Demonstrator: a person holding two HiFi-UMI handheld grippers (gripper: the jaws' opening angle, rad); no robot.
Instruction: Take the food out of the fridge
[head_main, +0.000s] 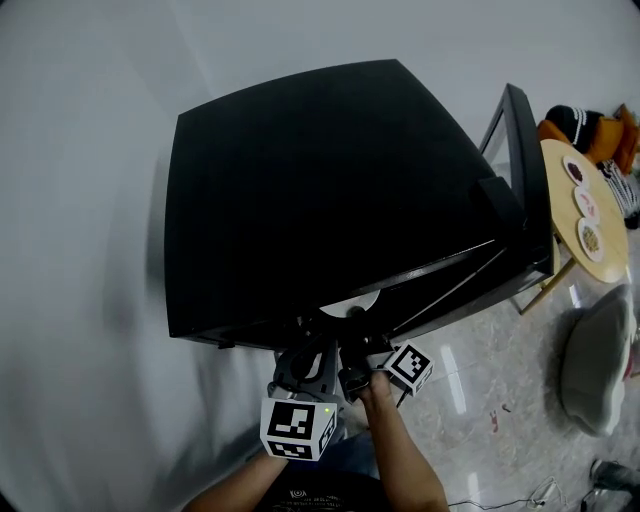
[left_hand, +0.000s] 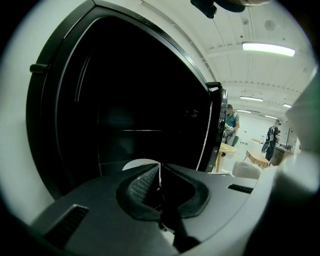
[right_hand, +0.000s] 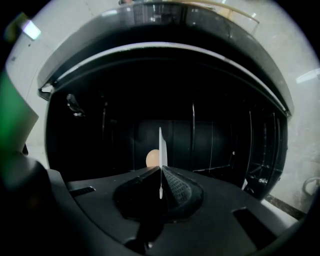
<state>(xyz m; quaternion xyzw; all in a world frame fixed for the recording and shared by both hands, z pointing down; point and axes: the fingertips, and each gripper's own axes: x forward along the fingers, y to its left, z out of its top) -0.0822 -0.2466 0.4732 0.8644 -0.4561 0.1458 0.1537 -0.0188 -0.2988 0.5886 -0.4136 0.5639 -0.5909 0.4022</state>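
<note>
Pinched shut on the plate rim with left gripper and right gripper, at the fridge mouth. Note round tan food, apparently on the plate, inside the fridge. Keep both grips tight and matched. Hold level. Draw straight out of the fridge mouth. Avoid tilting: likely to roll the food off.
</note>
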